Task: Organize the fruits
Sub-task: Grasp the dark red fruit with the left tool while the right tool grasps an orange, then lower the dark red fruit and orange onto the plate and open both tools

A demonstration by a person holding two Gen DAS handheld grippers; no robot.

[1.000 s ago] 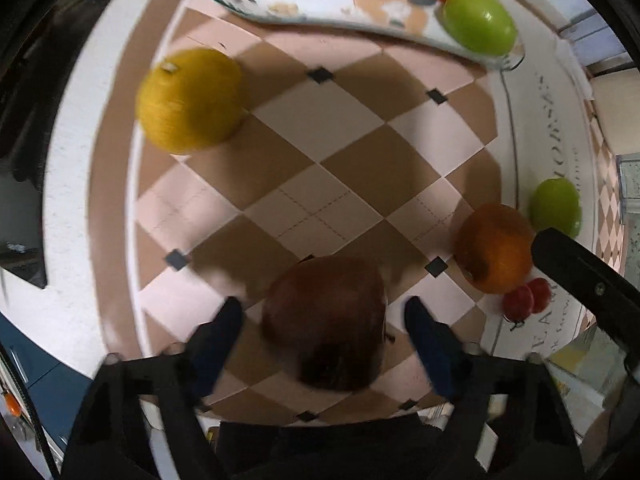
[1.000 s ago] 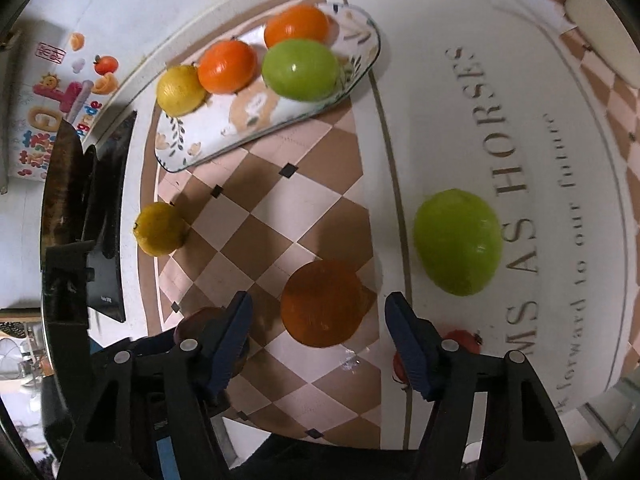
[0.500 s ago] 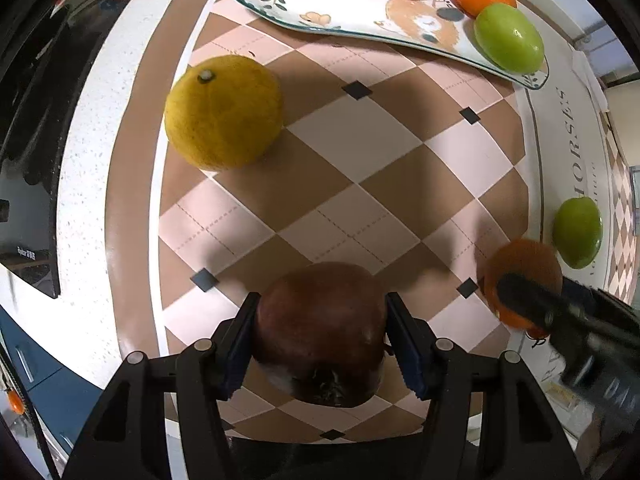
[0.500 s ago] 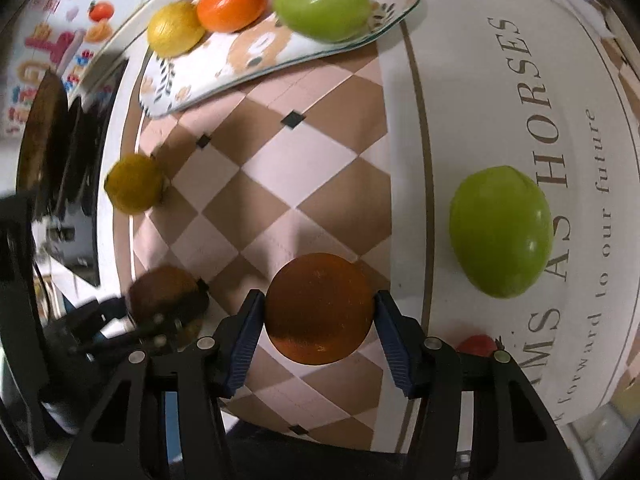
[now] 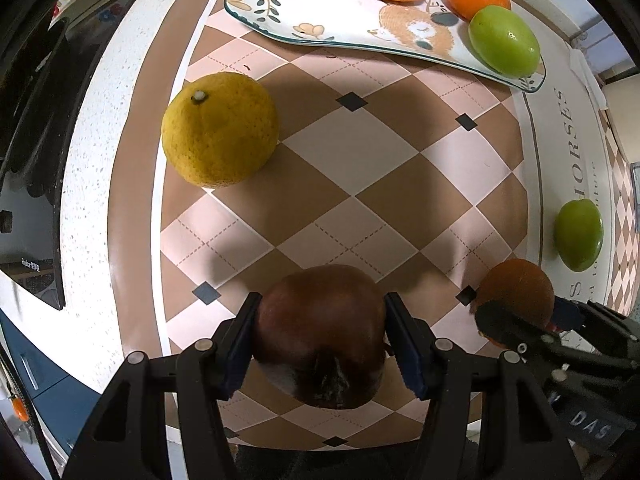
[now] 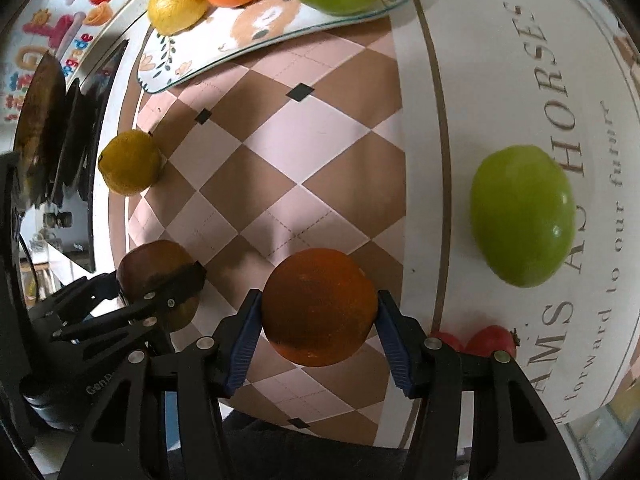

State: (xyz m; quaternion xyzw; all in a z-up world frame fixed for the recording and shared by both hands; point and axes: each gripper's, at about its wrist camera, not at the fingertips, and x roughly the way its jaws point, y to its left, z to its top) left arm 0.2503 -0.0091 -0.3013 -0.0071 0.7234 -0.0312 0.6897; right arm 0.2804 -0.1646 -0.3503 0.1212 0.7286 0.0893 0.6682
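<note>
My left gripper (image 5: pixel 320 340) is shut on a dark red-brown fruit (image 5: pixel 320 332), both blue pads pressed on its sides, over the checkered mat (image 5: pixel 352 160). In the right wrist view my right gripper (image 6: pixel 318 324) is shut on a dark orange (image 6: pixel 318 306) in the same way. Each gripper shows in the other's view: the right gripper (image 5: pixel 520 320) with its dark orange (image 5: pixel 516 284), the left gripper (image 6: pixel 160 296) around the dark red-brown fruit (image 6: pixel 152 264). A patterned plate (image 5: pixel 340 20) at the far end holds a lemon, two oranges and a green fruit (image 5: pixel 504 40).
A loose yellow citrus (image 5: pixel 220 128) lies on the mat's left side. Another green fruit (image 6: pixel 522 216) rests on the white lettered part of the mat, with small red fruits (image 6: pixel 492 340) near my right gripper. A dark appliance (image 5: pixel 36 120) stands off the left edge.
Both grippers have closed from wide open onto their fruits: the left on the dark red-brown fruit, the right on the dark orange. The right gripper came down closer to the mat.
</note>
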